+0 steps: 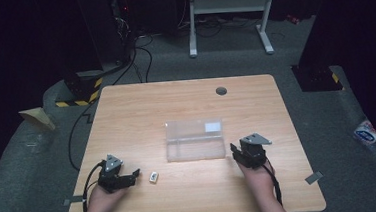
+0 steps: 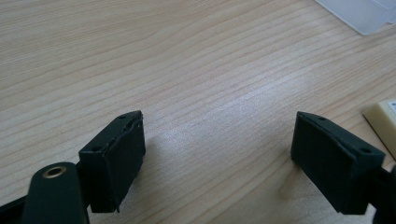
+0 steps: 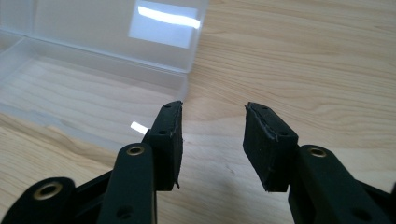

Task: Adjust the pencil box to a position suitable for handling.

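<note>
Left hand-held gripper (image 1: 134, 174) near the counter's front edge, jaws spread, empty; small cream block (image 1: 154, 177) just right of it.

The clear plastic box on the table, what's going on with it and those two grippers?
A person sits at a wooden table with a gripper in each hand. The clear plastic box lies open in the middle, lid folded back, with nothing visible inside. The right gripper is beside the box's right end, jaws apart on nothing. The left gripper rests open near a small cream-coloured block, not touching it.
</note>
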Available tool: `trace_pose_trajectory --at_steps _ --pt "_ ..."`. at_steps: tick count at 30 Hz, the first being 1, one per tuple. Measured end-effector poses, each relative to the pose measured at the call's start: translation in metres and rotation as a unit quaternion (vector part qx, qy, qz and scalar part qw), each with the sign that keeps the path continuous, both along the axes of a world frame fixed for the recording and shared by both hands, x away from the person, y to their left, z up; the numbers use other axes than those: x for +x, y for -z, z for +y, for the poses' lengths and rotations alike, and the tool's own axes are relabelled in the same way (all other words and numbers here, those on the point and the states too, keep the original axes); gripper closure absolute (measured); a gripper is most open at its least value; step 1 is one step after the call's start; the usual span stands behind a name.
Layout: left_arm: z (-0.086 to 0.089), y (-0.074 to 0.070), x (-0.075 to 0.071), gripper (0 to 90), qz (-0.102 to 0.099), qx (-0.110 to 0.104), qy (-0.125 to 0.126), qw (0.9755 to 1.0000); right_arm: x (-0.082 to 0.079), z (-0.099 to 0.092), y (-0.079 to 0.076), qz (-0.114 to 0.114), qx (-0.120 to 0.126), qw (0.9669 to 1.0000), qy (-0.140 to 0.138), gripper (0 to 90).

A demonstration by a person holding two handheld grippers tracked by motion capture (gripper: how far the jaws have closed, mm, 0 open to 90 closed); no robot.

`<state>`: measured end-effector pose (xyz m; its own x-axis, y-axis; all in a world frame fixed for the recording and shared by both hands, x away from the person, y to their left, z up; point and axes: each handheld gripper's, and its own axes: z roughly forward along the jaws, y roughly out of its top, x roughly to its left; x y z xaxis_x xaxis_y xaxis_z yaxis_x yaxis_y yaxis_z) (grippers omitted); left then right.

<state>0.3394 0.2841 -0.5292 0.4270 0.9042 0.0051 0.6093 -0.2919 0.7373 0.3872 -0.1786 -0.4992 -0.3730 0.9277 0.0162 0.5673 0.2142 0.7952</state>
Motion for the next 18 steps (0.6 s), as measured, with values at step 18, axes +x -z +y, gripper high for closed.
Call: trace_pose_trajectory --at_steps 18 --pt "-0.001 0.0 -0.001 18.5 -0.002 -0.002 -0.01 0.9999 -0.024 -0.065 0.012 0.004 -0.025 0.9988 0.042 47.4"
